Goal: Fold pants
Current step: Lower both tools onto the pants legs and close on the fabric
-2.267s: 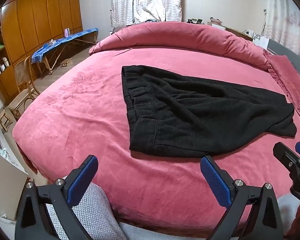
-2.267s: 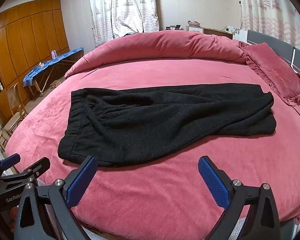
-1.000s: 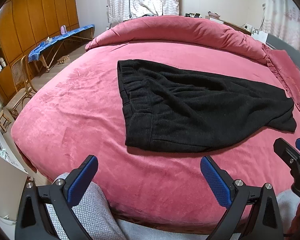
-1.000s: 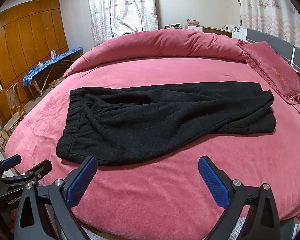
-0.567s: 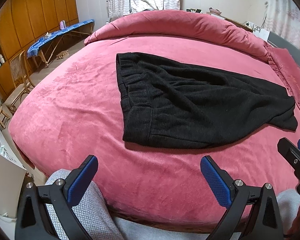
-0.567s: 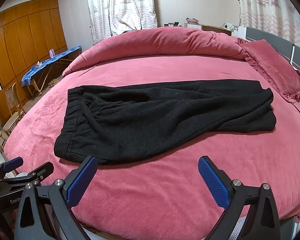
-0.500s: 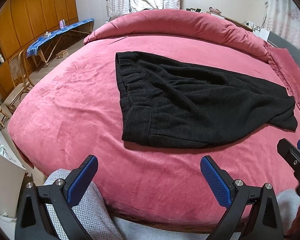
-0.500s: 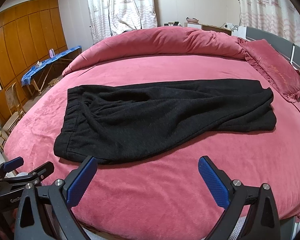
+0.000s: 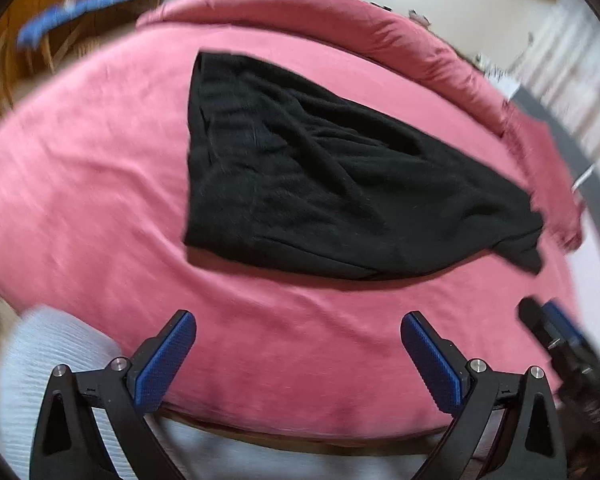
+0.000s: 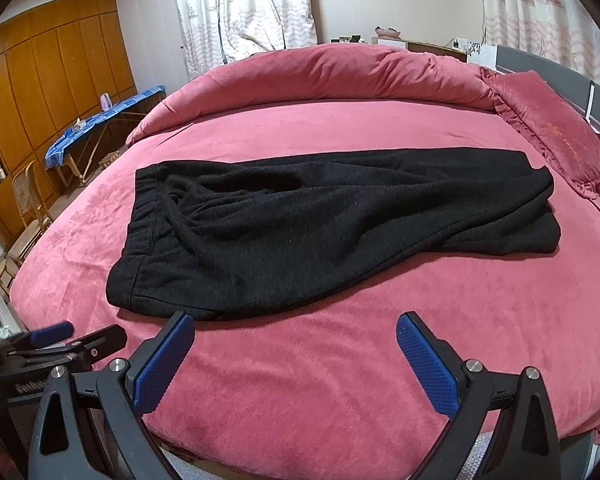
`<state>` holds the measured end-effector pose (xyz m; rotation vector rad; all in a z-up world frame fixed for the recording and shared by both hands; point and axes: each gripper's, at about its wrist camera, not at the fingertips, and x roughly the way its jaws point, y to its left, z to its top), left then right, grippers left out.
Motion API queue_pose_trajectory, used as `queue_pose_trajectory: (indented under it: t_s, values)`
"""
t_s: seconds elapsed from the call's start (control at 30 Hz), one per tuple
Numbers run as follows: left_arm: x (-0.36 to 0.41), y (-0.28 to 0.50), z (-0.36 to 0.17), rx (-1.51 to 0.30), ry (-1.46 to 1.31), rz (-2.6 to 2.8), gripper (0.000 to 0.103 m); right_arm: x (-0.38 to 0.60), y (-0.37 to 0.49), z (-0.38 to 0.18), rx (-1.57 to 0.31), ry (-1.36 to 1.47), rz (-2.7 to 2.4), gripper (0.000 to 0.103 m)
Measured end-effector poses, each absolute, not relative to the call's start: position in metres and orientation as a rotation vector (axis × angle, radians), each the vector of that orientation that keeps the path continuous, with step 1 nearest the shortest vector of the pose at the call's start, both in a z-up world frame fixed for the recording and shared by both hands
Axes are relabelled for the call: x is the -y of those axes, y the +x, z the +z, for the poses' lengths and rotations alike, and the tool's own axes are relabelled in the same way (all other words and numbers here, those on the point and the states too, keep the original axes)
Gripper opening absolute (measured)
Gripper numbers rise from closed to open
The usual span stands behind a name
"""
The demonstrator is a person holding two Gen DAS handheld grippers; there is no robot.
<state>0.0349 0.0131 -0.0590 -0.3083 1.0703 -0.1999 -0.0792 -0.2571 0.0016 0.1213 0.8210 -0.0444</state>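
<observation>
Lying flat on the bed (image 10: pixel 340 364): black pants (image 10: pixel 320 224), legs stacked, ready for folding. Left gripper (image 9: pixel 298 354) and right gripper (image 10: pixel 294 354) hover spread near the pants' front edge, holding nothing.

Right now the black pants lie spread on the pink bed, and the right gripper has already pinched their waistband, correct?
Not quite. In the right wrist view the right gripper is open and short of the black pants, which do lie spread on the pink bed.
</observation>
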Motion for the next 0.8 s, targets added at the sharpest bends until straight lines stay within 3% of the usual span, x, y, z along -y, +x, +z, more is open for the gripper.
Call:
queue_pose_trajectory:
  t_s: [0.17, 0.43, 0.67, 0.8]
  values:
    - [-0.024, 0.052, -0.072, -1.061, -0.448, -0.271, 0.103, 0.266, -0.077, -0.006, -0.847, 0.154, -0.042, 0.103]
    - [-0.009, 0.103, -0.082, -1.027, -0.162, -0.134, 0.102, 0.313, -0.069, -0.018, -0.889, 0.295, -0.086, 0.095]
    - [-0.018, 0.127, -0.109, -1.07, -0.172, -0.124, 0.088, 0.379, -0.068, -0.019, -0.861, 0.409, -0.186, 0.091]
    - [-0.019, 0.128, -0.118, -1.06, -0.198, -0.135, 0.086, 0.441, -0.078, -0.007, -0.749, 0.516, -0.277, 0.091]
